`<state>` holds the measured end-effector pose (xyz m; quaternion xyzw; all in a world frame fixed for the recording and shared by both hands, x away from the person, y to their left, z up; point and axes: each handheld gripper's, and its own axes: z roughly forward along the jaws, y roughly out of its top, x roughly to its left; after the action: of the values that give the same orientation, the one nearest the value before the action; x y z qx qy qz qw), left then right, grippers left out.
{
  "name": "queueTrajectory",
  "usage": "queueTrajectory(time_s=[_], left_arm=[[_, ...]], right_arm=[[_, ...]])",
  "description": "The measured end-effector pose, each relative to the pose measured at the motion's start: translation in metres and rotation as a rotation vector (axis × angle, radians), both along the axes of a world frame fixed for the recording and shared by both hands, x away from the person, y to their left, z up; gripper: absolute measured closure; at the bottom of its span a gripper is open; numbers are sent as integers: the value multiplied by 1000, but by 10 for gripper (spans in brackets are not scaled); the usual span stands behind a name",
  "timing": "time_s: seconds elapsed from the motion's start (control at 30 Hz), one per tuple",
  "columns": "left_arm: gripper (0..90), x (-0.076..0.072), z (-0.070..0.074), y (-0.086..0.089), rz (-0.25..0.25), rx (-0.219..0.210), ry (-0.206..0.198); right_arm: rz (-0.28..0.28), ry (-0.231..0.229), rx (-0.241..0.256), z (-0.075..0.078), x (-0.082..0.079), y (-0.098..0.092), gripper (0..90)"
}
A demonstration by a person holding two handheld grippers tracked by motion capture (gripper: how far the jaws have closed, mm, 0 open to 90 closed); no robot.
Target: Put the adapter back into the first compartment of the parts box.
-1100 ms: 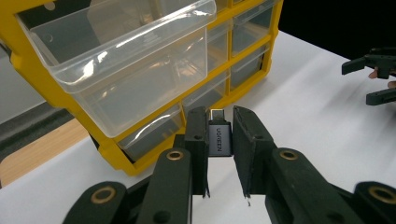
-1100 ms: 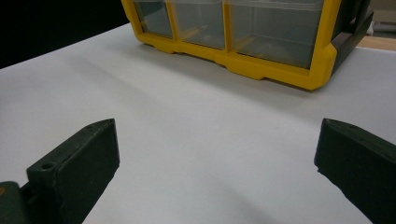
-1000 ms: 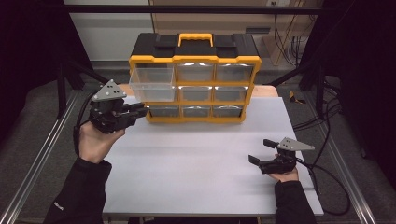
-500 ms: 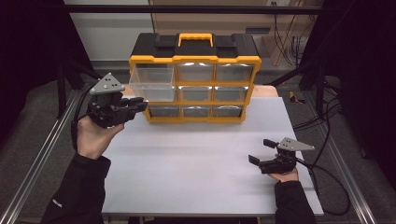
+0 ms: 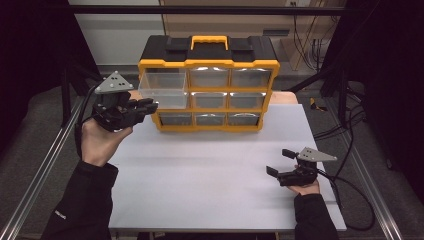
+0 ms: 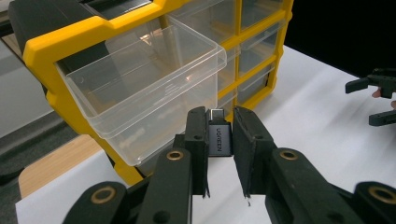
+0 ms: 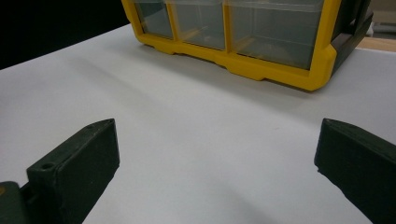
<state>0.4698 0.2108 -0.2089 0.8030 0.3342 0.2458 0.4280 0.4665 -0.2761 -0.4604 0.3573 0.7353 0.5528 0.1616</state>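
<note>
**Adapter in transit to the open top-left drawer**

The white table point(image 5: 215, 170) is carrying the whole setup, and the yellow-and-black organiser point(image 5: 209, 82) is standing at its far edge, ahead of both tongs. Its clear top-left drawer point(image 6: 144, 84) is sitting pulled out, directly ahead of and slightly above the left gripper point(image 6: 219, 154). The left gripper point(image 5: 145, 106) is hovering just short of that drawer's front wall — its jaws are clenching a small dark USB adapter point(image 6: 218, 136), plug end pointing upward. The right gripper point(image 5: 280, 162) is idling well apart, low over the table with its jaws spread wide and holding nothing.

Assessment: the step in hand appears to be carrying the adapter to the drawer for deposit. The adapter is not yet over the opening — the next move is calling for a lift above the drawer's rim, a short advance over the cavity, then release. Clipping the rim is the likely risk.
</note>
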Motion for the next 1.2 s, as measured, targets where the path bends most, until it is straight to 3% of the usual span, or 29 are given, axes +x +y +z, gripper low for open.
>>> queueTrajectory(time_s=[1.2], left_arm=[[754, 31, 15, 3, 50, -6, 24]], right_arm=[[1, 0, -2, 0, 0, 0, 5]])
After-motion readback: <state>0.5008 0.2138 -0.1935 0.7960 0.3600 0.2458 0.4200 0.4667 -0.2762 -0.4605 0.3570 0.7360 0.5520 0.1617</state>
